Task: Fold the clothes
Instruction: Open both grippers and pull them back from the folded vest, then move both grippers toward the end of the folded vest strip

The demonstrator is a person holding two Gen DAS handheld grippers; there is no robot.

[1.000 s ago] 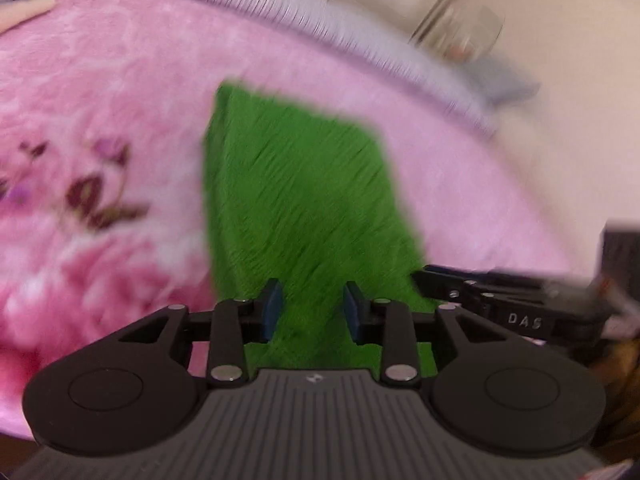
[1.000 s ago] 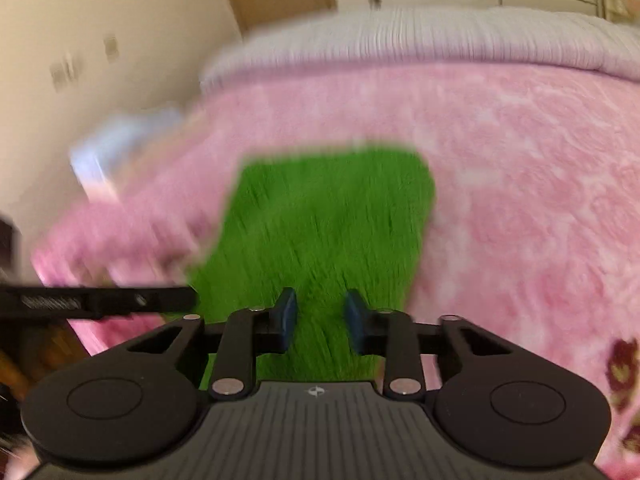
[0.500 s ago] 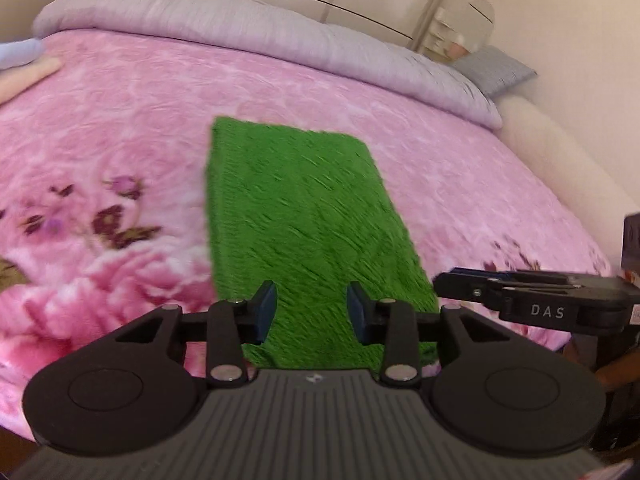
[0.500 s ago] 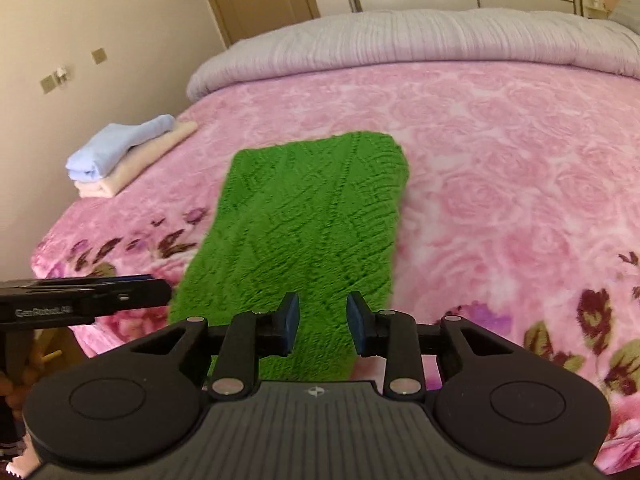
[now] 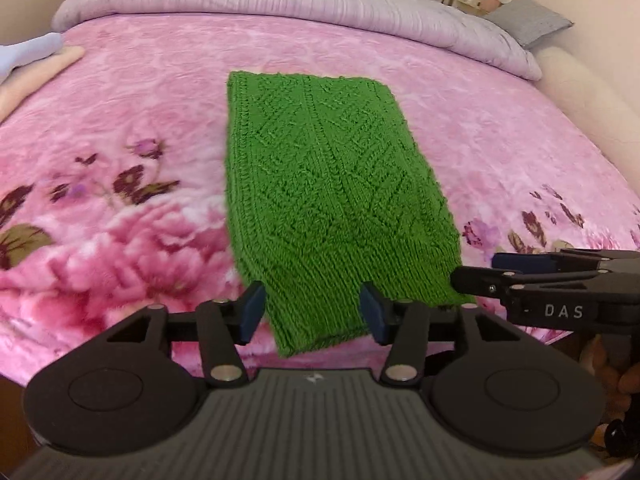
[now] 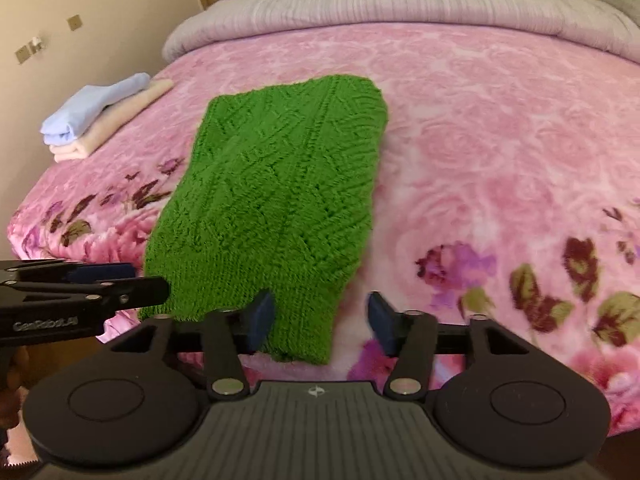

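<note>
A green knitted garment (image 5: 332, 196) lies folded into a long strip on the pink floral blanket (image 5: 120, 128); it also shows in the right wrist view (image 6: 280, 184). My left gripper (image 5: 312, 314) is open and empty, with the strip's near end between its blue pads. My right gripper (image 6: 320, 320) is open and empty, with the strip's near right corner by its left pad. The right gripper shows from the side in the left wrist view (image 5: 552, 280). The left gripper shows from the side in the right wrist view (image 6: 80, 284).
A stack of folded blue and cream clothes (image 6: 100, 116) sits at the bed's left edge. A grey duvet (image 6: 400, 4) lies along the far end of the bed. A grey pillow (image 5: 528, 20) lies at the far right. The bed's near edge is just below the grippers.
Both grippers have opened wider and drawn back towards the strip's near end. The earlier motion blur has settled.
</note>
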